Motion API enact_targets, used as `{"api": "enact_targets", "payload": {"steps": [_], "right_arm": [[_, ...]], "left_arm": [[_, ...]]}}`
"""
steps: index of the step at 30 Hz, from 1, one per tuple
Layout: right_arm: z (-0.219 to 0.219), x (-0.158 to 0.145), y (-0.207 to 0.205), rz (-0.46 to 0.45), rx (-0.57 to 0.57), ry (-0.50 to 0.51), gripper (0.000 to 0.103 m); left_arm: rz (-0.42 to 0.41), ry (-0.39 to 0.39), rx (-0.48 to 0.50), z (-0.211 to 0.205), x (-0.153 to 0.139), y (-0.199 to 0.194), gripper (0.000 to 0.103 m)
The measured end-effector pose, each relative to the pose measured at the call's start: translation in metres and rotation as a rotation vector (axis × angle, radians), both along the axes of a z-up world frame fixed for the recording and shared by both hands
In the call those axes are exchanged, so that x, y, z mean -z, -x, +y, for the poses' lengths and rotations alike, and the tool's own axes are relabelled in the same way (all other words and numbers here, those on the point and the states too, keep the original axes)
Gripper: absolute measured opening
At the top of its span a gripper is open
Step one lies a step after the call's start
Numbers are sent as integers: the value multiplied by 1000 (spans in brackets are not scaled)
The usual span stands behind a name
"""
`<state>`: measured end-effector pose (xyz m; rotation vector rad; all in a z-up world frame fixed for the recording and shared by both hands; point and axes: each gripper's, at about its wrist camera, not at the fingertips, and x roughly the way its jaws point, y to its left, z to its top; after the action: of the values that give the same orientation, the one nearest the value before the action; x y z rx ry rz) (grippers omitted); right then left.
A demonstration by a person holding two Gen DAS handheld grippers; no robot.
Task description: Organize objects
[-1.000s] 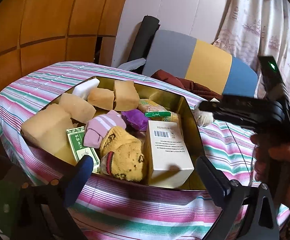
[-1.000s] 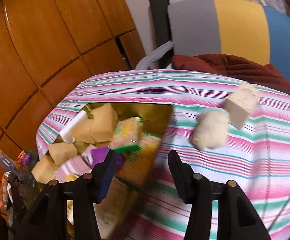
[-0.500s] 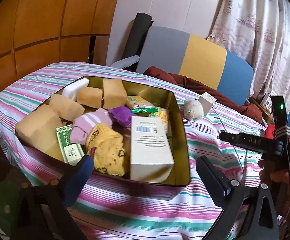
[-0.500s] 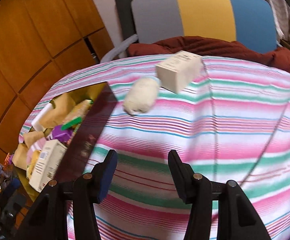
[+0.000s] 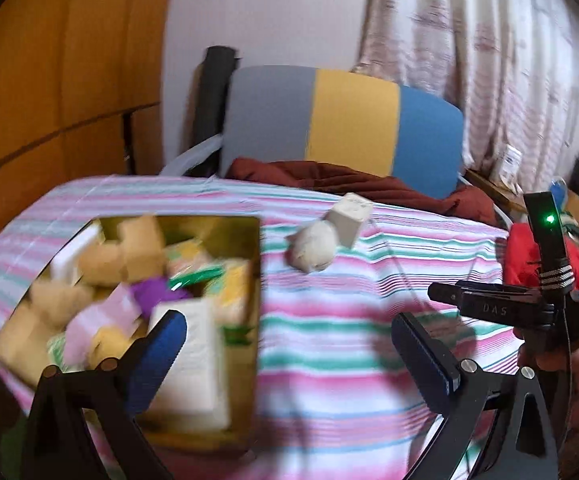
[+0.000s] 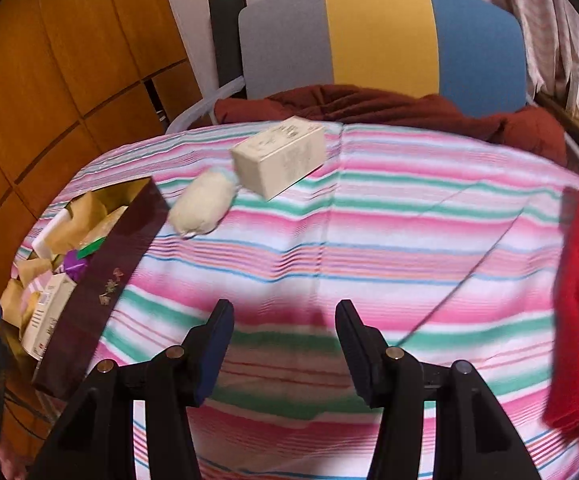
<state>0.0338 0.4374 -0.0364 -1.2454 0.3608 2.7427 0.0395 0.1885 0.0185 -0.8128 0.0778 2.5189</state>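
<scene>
Both grippers hang over the striped bench [image 6: 389, 216] with nothing between their pads. The right gripper [image 6: 285, 340] stands partly open, empty; the left gripper [image 5: 289, 344] is spread wide, also empty. From the right wrist view, a cream box [image 6: 281, 160] lies at twelve o'clock, its print too blurred to read, touching a fluffy white roll [image 6: 203, 208] at eleven. The full tin [image 6: 105, 280] sits at nine. "DAS" shows on the right gripper's body in the left wrist view.
</scene>
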Motion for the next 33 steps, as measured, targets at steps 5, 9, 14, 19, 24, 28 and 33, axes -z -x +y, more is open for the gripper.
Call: {"api": "enact_targets", "payload": {"steps": [5,9,14,19,24,28,33], "right_arm": [[26,0,-13,14,25,-15,53],[46,6,-18,14,77,65,53],[66,3,-23,25,145,161,53],[83,-1,-29,39,211,201,53],[89,1,-29,33,224,245,53],[86,1,-27,32,206,255,53],[86,3,-27,23,211,257,53]], "left_arm": [[-5,41,67,47,-5,23,103],[-40,53,90,82,4,49,103],[-21,147,115,129,20,82,103],[-20,255,115,161,43,118,101],[-38,333,76,170,67,140,97],[-28,361,73,173,78,145,83],[-77,303,-20,160,79,166,59]]}}
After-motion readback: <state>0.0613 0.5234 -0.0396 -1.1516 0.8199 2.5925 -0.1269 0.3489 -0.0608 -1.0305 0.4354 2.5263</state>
